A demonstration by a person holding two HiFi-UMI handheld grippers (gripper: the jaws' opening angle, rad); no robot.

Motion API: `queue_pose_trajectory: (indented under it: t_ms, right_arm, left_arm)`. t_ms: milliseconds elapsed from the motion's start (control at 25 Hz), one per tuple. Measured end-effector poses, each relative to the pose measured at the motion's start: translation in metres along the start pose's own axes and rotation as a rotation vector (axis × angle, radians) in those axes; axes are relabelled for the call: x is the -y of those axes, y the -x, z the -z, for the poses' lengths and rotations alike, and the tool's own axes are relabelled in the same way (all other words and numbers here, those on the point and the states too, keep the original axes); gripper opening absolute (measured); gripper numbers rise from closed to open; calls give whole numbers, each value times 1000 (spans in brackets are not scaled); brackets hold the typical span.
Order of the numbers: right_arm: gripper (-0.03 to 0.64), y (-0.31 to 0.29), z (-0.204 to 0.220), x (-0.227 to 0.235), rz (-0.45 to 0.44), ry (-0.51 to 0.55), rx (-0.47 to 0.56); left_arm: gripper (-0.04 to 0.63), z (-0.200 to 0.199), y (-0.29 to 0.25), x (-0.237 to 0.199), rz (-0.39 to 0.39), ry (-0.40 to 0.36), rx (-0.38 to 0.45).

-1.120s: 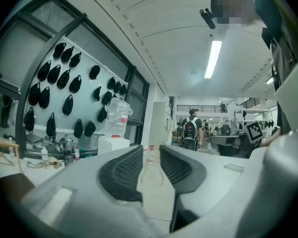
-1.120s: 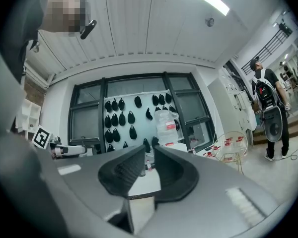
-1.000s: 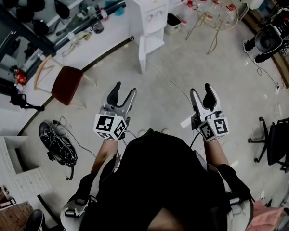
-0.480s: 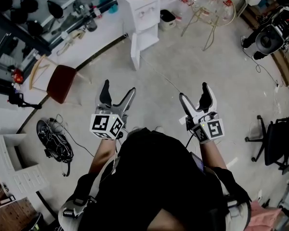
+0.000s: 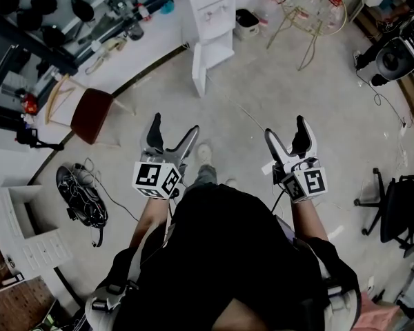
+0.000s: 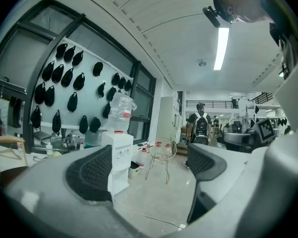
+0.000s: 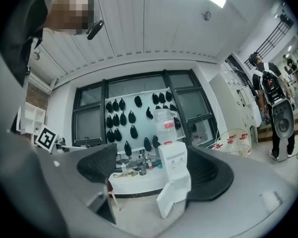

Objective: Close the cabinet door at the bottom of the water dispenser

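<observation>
A white water dispenser [image 5: 207, 16] with a clear bottle on top stands across the floor by the counter; it also shows as the dispenser [image 7: 174, 175] and the dispenser [image 6: 120, 155]. Its bottom cabinet door [image 5: 200, 73] hangs open, swung out to the left; in the right gripper view the door [image 7: 167, 201] juts toward me. My left gripper [image 5: 171, 130] and right gripper [image 5: 288, 134] are held level over the floor, far short of the dispenser. Both stand open with nothing between their jaws.
A red-seated chair [image 5: 90, 116] stands left of the dispenser. A wire-frame table [image 5: 305, 9] is to its right. A cable [image 5: 241, 112] runs across the floor. Tangled gear [image 5: 79, 197] lies at left, an office chair [image 5: 400, 209] at right. A person with a backpack [image 6: 201, 128] stands far off.
Both grippers' jaws have opened wider than a second ago. I have stepped forward; a foot now shows between the grippers and both have shifted slightly.
</observation>
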State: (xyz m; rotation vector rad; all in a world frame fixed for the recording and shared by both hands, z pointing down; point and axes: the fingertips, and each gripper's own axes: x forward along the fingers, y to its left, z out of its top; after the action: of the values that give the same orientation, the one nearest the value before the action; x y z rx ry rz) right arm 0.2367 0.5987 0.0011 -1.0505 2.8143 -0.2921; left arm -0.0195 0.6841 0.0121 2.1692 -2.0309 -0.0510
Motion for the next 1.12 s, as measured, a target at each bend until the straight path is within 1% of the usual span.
queue_pose_trajectory:
  t_ms: [80,160,280,600,840,960,1120]
  right_arm:
    - [431,-13,-3,-1,4,11,4]
    - [431,-27,-4,1,13,31,2]
    - [431,-49,-10,10,40,9,14]
    - [428,-127,-12,21,63,28,13]
    - [426,-189,-2,15,69,22,5]
    - [426,-220,2,4,56,23,7]
    - [413,-250,9,-3,57,19,4]
  left_arm:
    - [471,0,-11,-11,6,-1,-3]
    - [471,1,-25,-22,21,20,-7]
    - [471,-3,-51,-34,56,50,0]
    - [471,-17,-116,-89,94,64,2]
    - [470,-23,-147,-134,126,55,-6]
    - [471,-26,-159,-155,141,57,-7]
    - [469,-26,-175,-178,168,65,-11]
